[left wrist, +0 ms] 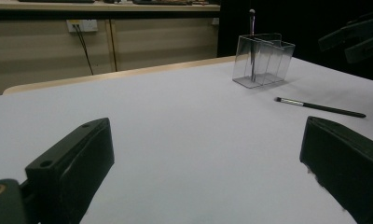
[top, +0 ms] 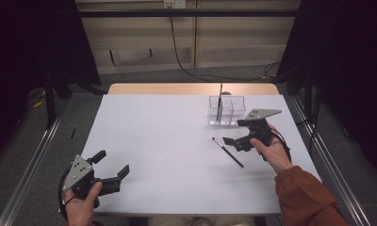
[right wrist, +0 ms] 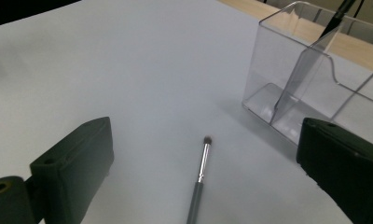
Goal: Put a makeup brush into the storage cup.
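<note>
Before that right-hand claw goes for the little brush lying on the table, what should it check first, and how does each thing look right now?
1. Right claw open: ok.
2. Brush lying free between the jaws' line: ok.
3. Clear holder upright with a free compartment: ok.
4. Brush already in holder out of the way: ok.
5. Left claw clear of the work: ok.
6. Jaw height over the brush: cannot tell.

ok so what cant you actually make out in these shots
- Brush on the table: its handle end is cut off by the bottom edge of the right gripper view.
- Brush standing in the clear holder: its top runs off that view's upper edge.
- Right gripper: too small and dark in the high view to trace its jaws.
- Left gripper: its body lies below the left gripper view's edge.
</note>
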